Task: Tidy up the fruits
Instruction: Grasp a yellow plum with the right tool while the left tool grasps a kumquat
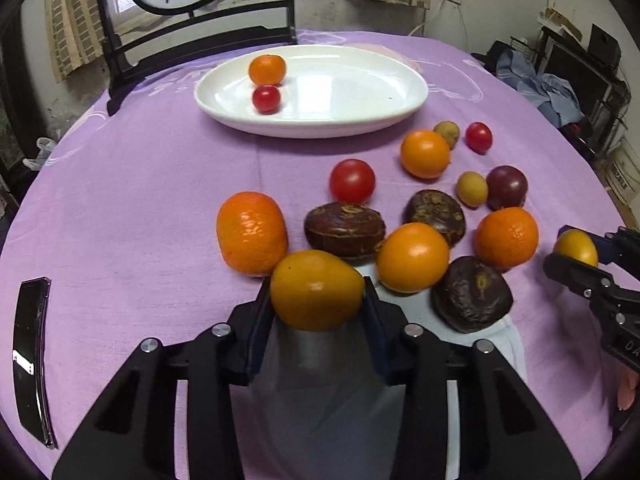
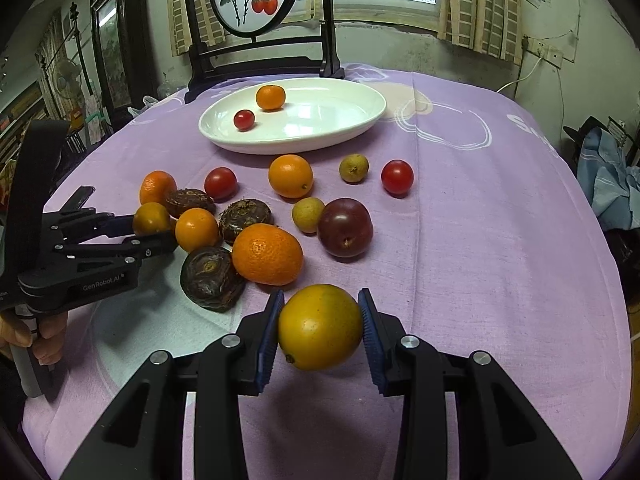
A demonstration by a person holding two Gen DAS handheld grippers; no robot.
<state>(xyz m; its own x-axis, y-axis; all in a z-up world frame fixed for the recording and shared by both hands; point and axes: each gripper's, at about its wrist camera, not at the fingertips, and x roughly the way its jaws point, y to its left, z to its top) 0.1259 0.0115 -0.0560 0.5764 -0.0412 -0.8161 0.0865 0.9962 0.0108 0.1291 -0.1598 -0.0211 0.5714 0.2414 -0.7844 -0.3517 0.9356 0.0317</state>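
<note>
My left gripper (image 1: pixel 318 300) is shut on a yellow-orange fruit (image 1: pixel 316 290), both pads pressing its sides at the near edge of the fruit pile. My right gripper (image 2: pixel 320 328) is shut on a similar yellow-orange fruit (image 2: pixel 320 326), held just above the purple cloth. Each gripper also shows in the other view: the right gripper (image 1: pixel 576 254) at the far right, the left gripper (image 2: pixel 154 226) at the left. A white oval plate (image 1: pixel 312 128) at the back holds a small orange (image 1: pixel 267 69) and a cherry tomato (image 1: pixel 266 99).
Several loose fruits lie between the grippers and the plate: oranges (image 1: pixel 252 232), dark brown wrinkled fruits (image 1: pixel 344 229), red tomatoes (image 1: pixel 352 181), a dark plum (image 2: pixel 345 227), pale longans (image 2: pixel 308 214). A dark wooden screen stand (image 2: pixel 260 60) rises behind the plate. A person's hand (image 2: pixel 48 332) grips the left handle.
</note>
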